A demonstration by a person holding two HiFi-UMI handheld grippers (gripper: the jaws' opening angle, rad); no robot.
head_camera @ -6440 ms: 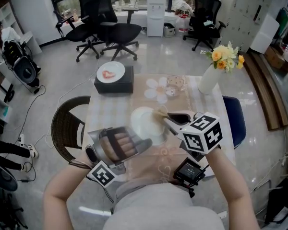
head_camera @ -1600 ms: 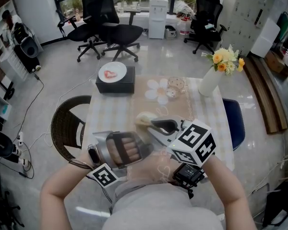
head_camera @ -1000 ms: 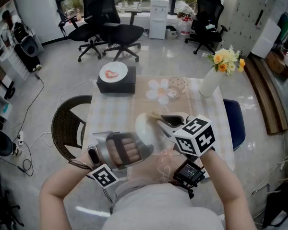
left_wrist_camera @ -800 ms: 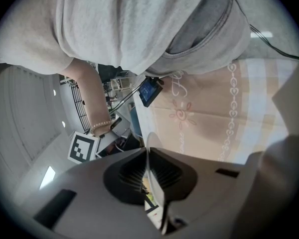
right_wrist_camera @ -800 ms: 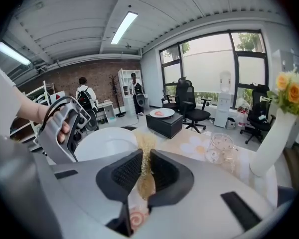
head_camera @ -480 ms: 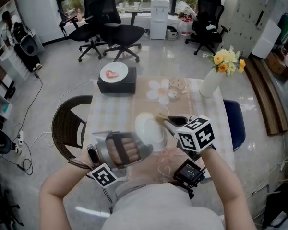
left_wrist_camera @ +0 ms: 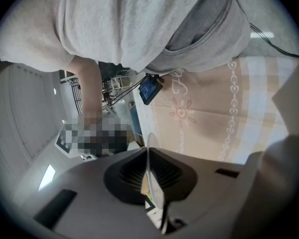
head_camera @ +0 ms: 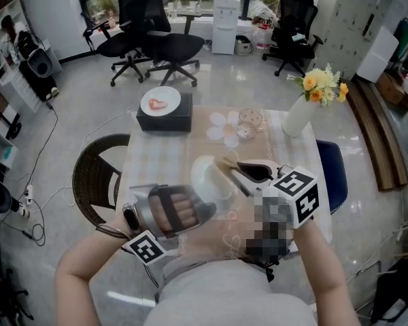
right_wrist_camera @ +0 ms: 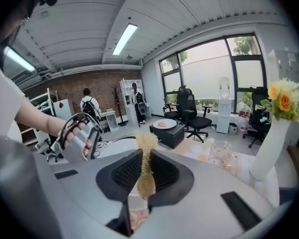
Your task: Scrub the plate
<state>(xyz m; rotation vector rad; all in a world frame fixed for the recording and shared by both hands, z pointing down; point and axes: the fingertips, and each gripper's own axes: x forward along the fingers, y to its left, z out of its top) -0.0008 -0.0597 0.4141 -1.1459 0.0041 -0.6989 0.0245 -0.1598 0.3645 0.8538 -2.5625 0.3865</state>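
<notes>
In the head view a white plate [head_camera: 205,176] is held up over the table, its near rim clamped in my left gripper [head_camera: 198,208]. In the left gripper view the plate [left_wrist_camera: 149,151] shows edge-on between the shut jaws of the left gripper [left_wrist_camera: 150,180]. My right gripper [head_camera: 234,170] comes in from the right and is shut on a tan fibre scrubber [head_camera: 226,162], which lies against the plate's upper right part. In the right gripper view the scrubber [right_wrist_camera: 146,156] sticks up out of the right gripper [right_wrist_camera: 142,178], with the plate [right_wrist_camera: 112,144] just beyond.
A second plate [head_camera: 159,102] with a red smear sits on a black box [head_camera: 164,119] at the table's far left. A glass jar [head_camera: 249,118] and a white vase [head_camera: 298,111] of flowers stand at the back. A wicker chair [head_camera: 95,175] stands left, a blue chair [head_camera: 330,172] right.
The right gripper has carried the scrubber from the plate's left part across to its upper right, and the marker cube has drifted right. The left gripper has kept the plate almost still.
</notes>
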